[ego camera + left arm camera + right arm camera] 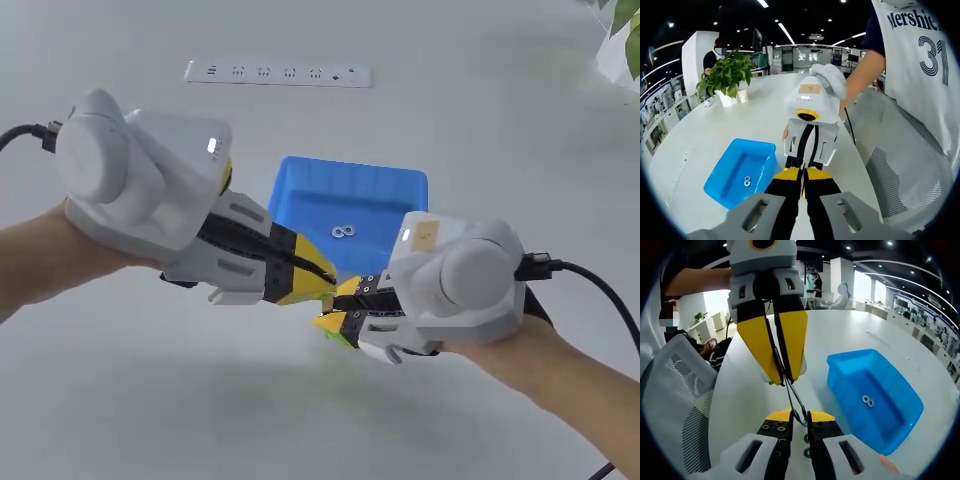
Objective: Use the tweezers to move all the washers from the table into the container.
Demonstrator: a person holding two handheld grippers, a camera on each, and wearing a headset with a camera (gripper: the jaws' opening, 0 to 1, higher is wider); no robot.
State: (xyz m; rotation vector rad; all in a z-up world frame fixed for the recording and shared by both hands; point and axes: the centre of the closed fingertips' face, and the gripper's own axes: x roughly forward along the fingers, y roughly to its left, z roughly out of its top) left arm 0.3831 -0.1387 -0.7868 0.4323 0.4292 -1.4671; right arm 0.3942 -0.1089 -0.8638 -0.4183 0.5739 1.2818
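Thin metal tweezers (790, 390) run between the two grippers, which point at each other tip to tip. My left gripper (325, 280) (802, 177) (785, 380) has its yellow jaws shut on the upper part of the tweezers. At the lower end, my right gripper (335, 315) (799, 417) (803, 160) is closed on them. Just behind the grippers stands the blue container (300, 185) (722, 187) (900, 415), with two washers (343, 232) (746, 181) (868, 401) lying in it. Two more washers (806, 440) lie on the white table under my right jaws.
A white power strip (278, 73) lies at the far side of the table (150, 400). A potted plant (725, 75) (625, 40) stands near a corner. A mesh chair (900, 175) (675, 405) and the person's torso are beside the table edge.
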